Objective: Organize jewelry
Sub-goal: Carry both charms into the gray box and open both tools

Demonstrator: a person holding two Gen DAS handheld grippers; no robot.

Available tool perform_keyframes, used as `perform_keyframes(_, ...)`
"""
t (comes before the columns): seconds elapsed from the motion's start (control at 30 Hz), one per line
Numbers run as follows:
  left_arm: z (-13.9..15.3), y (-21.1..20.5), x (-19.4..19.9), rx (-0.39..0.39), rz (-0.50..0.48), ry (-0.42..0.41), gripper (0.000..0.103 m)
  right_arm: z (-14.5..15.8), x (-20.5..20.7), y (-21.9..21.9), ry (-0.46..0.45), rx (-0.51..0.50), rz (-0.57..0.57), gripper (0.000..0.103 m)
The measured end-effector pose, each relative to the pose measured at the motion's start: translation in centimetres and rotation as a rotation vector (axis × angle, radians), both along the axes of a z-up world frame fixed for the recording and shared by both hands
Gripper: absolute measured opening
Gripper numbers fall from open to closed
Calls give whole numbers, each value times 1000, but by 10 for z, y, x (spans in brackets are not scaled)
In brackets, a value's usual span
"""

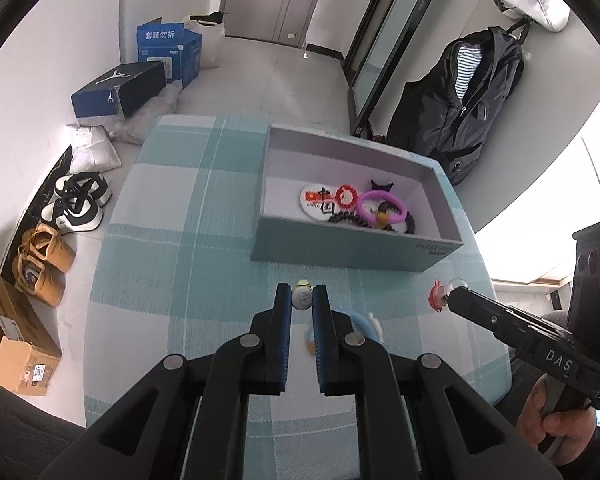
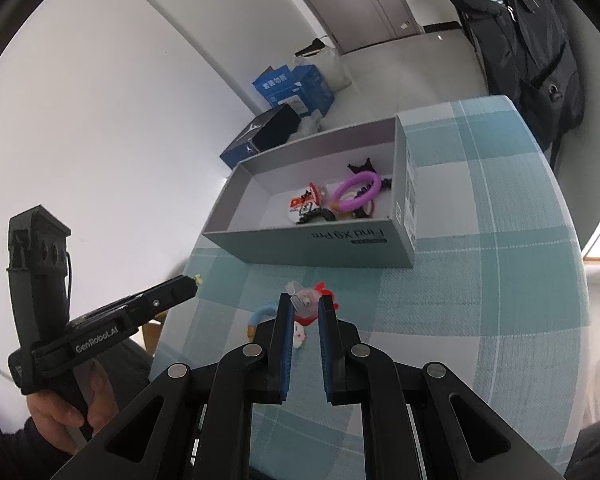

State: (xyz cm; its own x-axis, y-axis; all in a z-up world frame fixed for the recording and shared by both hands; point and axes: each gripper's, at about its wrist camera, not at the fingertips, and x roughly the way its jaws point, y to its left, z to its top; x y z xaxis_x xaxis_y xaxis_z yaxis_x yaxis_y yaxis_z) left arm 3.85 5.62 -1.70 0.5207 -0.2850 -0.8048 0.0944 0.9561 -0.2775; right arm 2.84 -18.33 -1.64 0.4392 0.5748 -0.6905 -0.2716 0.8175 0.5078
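My left gripper [image 1: 302, 305] is shut on a small white and yellow charm [image 1: 302, 294], held just above the checked teal tablecloth [image 1: 188, 240]. My right gripper [image 2: 306, 309] is shut on a clear and red charm [image 2: 303, 300], near the cloth's right side. An open grey box [image 1: 340, 254] stands beyond both grippers. It holds a purple ring [image 1: 380, 204], a red bead ring [image 1: 346, 194], a white badge and a black coiled band. A light blue ring with a white charm [image 2: 260, 314] lies on the cloth between the grippers.
Left of the table, shoes [image 1: 78, 204] and cardboard boxes [image 1: 16, 344] sit on the floor by the wall. A black jacket [image 1: 468, 104] hangs at the right, behind the table. A person's hands hold both gripper handles.
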Motion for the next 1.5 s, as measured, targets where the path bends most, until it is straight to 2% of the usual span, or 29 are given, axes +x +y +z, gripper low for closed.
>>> perform_keyframes(0.53, 35, -9, 44, -59, -35, -50, 6, 54, 43, 13, -83, 27, 17, 11)
perform_keyframes(0.7, 35, -14, 61, -74, -49, -44, 6, 61, 63, 15, -74, 46, 17, 11)
perform_keyframes(1.33, 9, -31, 104, -98, -87, 61, 6, 36, 109, 13, -24, 22, -1, 11)
perform_keyframes(1.5, 3, -30, 109, -135, -109, 84, 6, 26, 116, 16, 11, 0, 0, 11)
